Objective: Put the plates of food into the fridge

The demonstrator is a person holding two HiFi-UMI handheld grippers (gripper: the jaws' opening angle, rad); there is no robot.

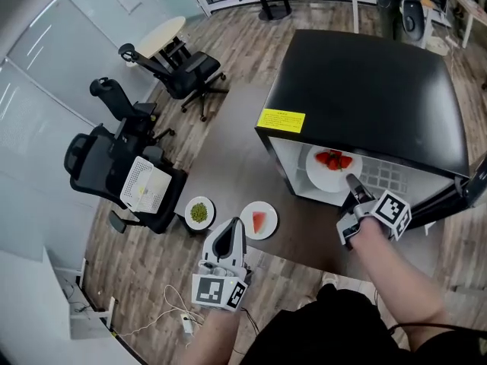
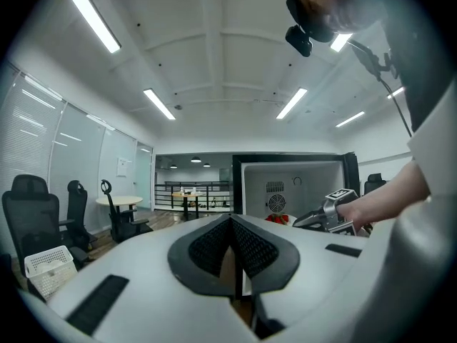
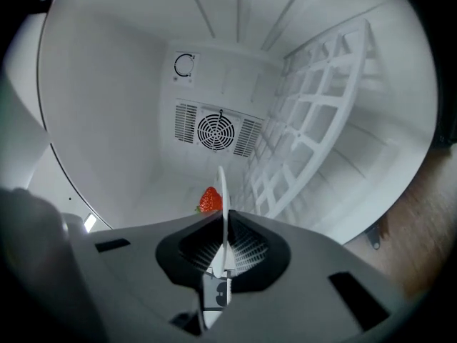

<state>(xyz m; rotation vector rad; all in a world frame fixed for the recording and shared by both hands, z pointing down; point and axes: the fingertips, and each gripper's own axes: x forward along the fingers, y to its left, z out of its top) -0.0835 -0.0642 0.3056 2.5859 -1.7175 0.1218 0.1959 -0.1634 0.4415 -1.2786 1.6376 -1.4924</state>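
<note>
Strawberry plate (image 1: 327,170) in fridge (image 1: 373,90); watermelon plate (image 1: 259,220) right of vegetable plate (image 1: 199,213), on floor (image 1: 228,166).

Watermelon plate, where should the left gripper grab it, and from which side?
Probably best to pinch the near rim of the watermelon plate, coming in low from the left gripper's side. It lies flat on the floor with the slice in the middle, so only the thin rim is bare; the green plate sits close on its left. Open the shut jaws first.
</note>
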